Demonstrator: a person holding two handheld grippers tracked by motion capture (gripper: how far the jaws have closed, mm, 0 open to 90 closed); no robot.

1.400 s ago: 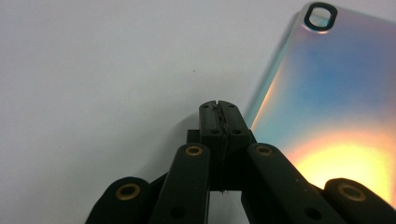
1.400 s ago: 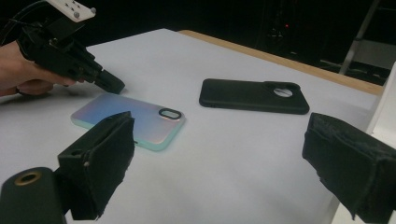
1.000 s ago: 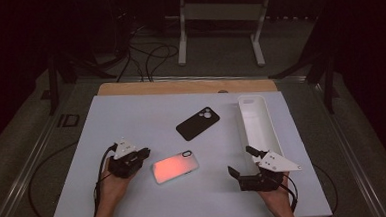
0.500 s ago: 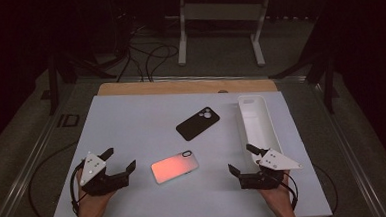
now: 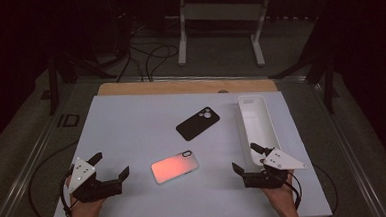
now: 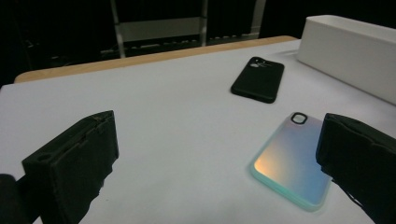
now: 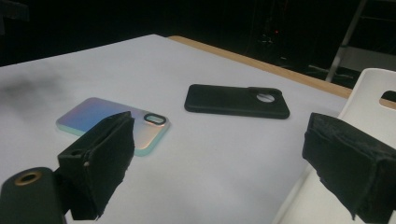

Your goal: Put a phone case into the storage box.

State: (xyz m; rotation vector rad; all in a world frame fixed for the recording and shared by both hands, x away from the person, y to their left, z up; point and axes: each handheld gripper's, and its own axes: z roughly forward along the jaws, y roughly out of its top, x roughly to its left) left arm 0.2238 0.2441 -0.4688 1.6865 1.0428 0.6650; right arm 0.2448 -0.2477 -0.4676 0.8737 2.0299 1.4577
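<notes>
An iridescent phone case (image 5: pixel 175 166) lies flat near the front middle of the white table top (image 5: pixel 131 121), camera hole to the far right. A black phone case (image 5: pixel 198 123) lies farther back. My left gripper (image 5: pixel 112 164) sits left of the iridescent case, clear of it. Its jaws have just been opening and stand wide with nothing between them. In the left gripper view (image 6: pixel 219 130) the iridescent case (image 6: pixel 292 158) lies ahead by the right jaw. My right gripper (image 5: pixel 244 157) is open and empty beside the white tray (image 5: pixel 257 127).
The long white tray stands along the right side of the table, seen close in the right gripper view (image 7: pixel 373 88). A wooden strip (image 5: pixel 185 86) edges the back. Metal stand legs (image 5: pixel 219 32) and cables lie on the dark floor behind.
My left gripper has drawn back to the left, away from the iridescent case, and its jaws have opened wide. The case lies where it was. The right gripper has stayed put.
</notes>
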